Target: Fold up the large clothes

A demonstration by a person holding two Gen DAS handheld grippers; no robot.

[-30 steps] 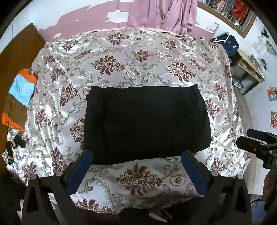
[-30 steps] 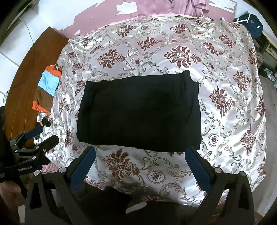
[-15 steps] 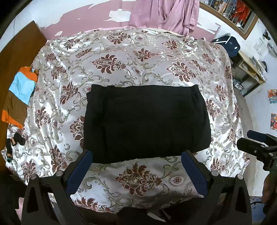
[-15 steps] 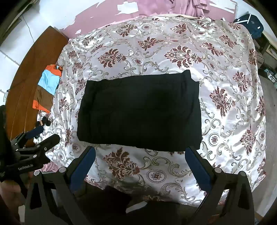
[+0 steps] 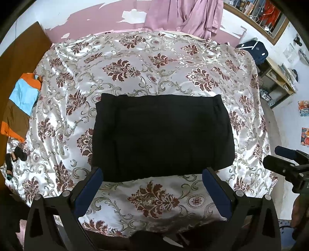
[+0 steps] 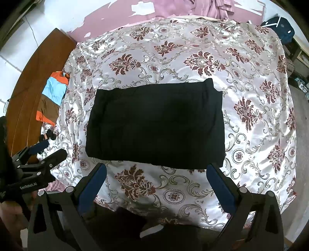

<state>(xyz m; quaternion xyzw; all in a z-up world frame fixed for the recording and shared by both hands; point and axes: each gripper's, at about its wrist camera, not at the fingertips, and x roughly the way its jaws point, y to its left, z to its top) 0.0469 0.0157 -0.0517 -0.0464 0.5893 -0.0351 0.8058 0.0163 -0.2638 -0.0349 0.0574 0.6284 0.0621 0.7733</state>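
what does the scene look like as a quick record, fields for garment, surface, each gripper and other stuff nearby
garment: black garment, folded into a flat rectangle, lying in the middle of the bed
surface: floral satin bedspread
left gripper: open, above the near edge of the bed, holding nothing
right gripper: open, above the near edge, holding nothing
contact: neither gripper touches the garment
other cloth: orange, blue and brown cloth beside the bed; pink fabric hanging on the far wall
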